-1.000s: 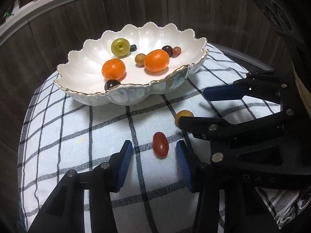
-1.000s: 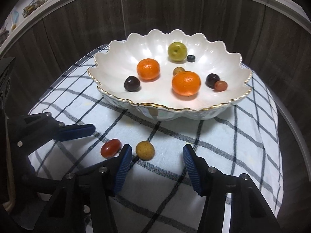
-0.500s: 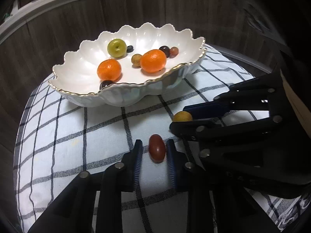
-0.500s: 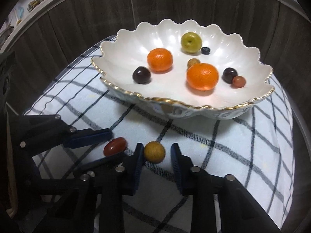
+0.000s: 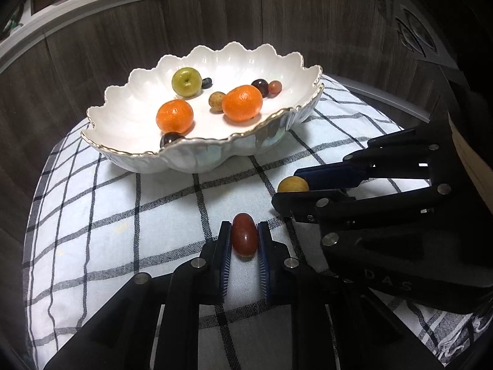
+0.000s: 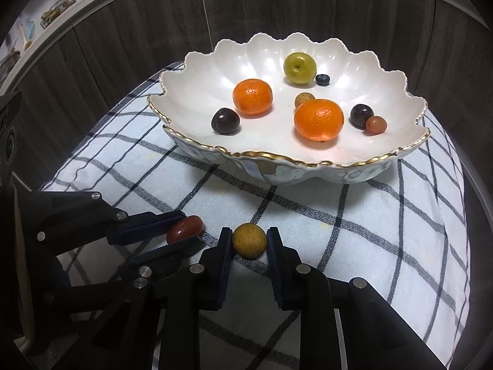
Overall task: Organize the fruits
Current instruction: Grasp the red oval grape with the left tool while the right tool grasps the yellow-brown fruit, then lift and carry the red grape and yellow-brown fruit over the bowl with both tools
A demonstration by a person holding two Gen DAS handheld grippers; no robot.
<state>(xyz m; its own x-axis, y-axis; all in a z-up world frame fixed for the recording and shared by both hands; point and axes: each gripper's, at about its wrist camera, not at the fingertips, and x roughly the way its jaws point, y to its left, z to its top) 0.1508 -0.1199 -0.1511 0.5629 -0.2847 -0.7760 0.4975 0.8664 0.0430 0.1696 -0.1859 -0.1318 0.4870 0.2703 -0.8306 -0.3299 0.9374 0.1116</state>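
Observation:
My left gripper (image 5: 244,231) is shut on a dark red oval fruit (image 5: 244,239) that rests on the checked cloth (image 5: 123,215). My right gripper (image 6: 249,237) is shut on a small round yellow-brown fruit (image 6: 249,240), also down on the cloth. Each gripper shows in the other's view: the right one (image 5: 295,189) beside the yellow-brown fruit (image 5: 292,184), the left one (image 6: 185,231) around the red fruit (image 6: 184,229). Behind them stands a white scalloped bowl (image 5: 197,157) (image 6: 308,166) with a gold rim, holding two oranges, a green fruit and several small dark ones.
The cloth covers a round table with a dark wood-panelled wall (image 5: 92,46) curving close behind the bowl. A shelf with a wire basket (image 6: 61,3) sits at the far upper left of the right wrist view.
Both grippers went from open to shut, the left closing on the red fruit and the right on the yellow-brown fruit. Neither fruit has left the cloth.

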